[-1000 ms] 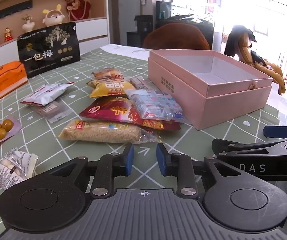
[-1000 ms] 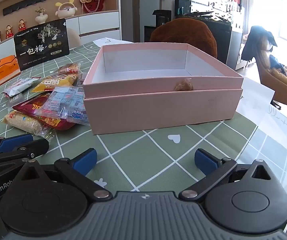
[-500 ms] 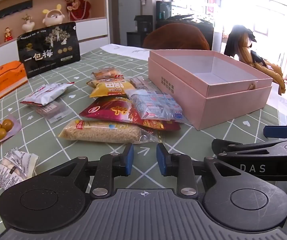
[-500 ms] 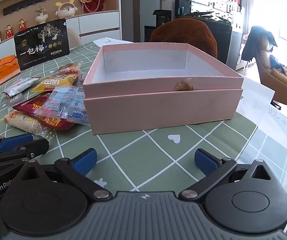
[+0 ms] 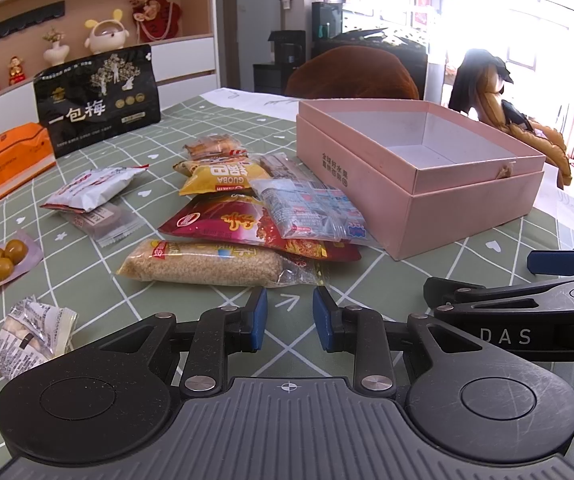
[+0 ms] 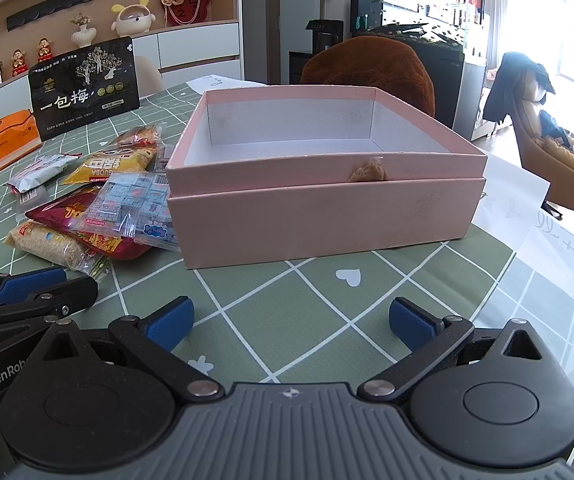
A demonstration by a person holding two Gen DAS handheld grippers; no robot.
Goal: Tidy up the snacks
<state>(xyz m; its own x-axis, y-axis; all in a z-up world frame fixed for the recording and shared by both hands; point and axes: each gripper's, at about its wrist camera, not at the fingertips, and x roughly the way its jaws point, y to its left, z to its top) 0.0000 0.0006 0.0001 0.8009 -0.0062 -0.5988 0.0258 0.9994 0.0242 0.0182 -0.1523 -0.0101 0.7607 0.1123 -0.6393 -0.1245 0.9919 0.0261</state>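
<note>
An empty pink box [image 5: 467,208] [image 6: 319,220] stands on the green checked tablecloth [image 6: 295,304]. Left of it lies a heap of snack packs: a grain bar pack [image 5: 203,268], a red pouch [image 5: 223,222], a clear blue pack [image 5: 311,210] and a yellow pack [image 5: 221,178]. My left gripper [image 5: 285,308] hovers just in front of the grain bar pack, its jaws narrowly apart with nothing between them. My right gripper [image 6: 291,316] stands wide open before the box's front wall, holding nothing.
More snacks lie at the left: a white pack [image 5: 91,188], a pack of green olives [image 5: 5,262], a crumpled pack [image 5: 31,336]. A black bag [image 5: 97,100] and orange box [image 5: 9,162] stand behind. Paper sheets [image 6: 527,208] lie right of the box; a brown chair back [image 5: 351,74] rises beyond.
</note>
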